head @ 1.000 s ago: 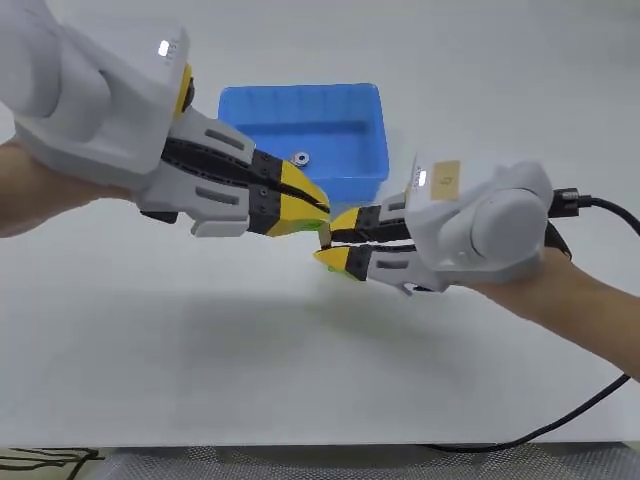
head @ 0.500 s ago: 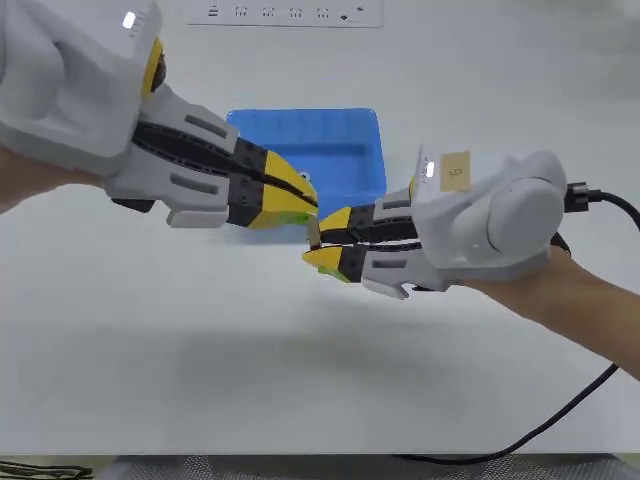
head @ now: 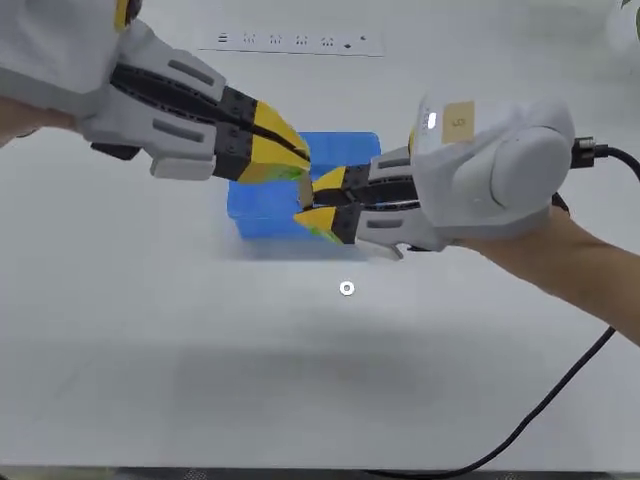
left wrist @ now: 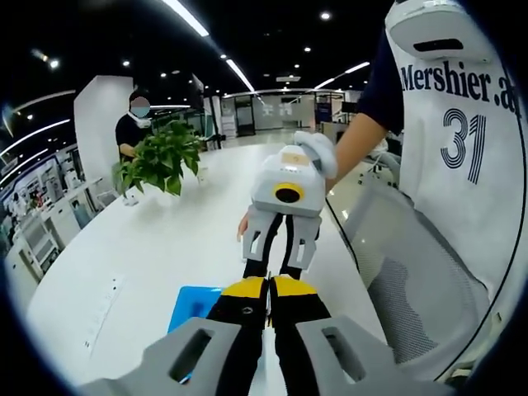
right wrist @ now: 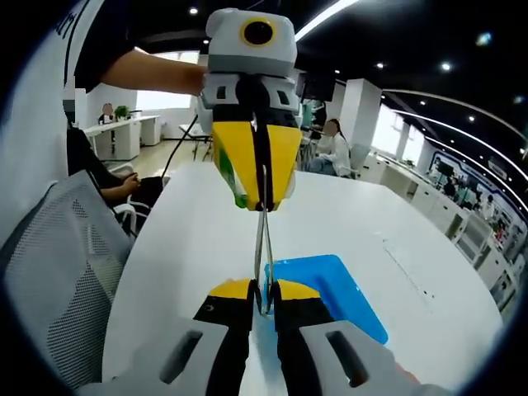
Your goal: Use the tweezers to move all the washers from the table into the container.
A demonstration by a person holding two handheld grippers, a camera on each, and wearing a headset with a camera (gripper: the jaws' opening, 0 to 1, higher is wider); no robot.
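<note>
Thin metal tweezers (right wrist: 262, 247) span the gap between my two grippers. The left gripper (head: 297, 160) comes in from the upper left and is shut on one end; in the right gripper view its tips (right wrist: 262, 202) pinch the top of the tweezers. From the right, the right gripper (head: 310, 202) is shut on the other end, tips (right wrist: 262, 301). Both hang in front of the blue container (head: 250, 215), hiding most of its inside. One small metal washer (head: 346, 288) lies on the white table (head: 200, 340), below and slightly right of the tips.
A power strip (head: 290, 42) lies at the far edge of the table. The right gripper's black cable (head: 560, 390) trails off to the lower right. A potted plant (left wrist: 157, 161) and a seated person stand farther off in the gripper views.
The head camera has tilted up. Both grippers, still tip to tip, now sit in front of the container. A washer on the table has come into view below them.
</note>
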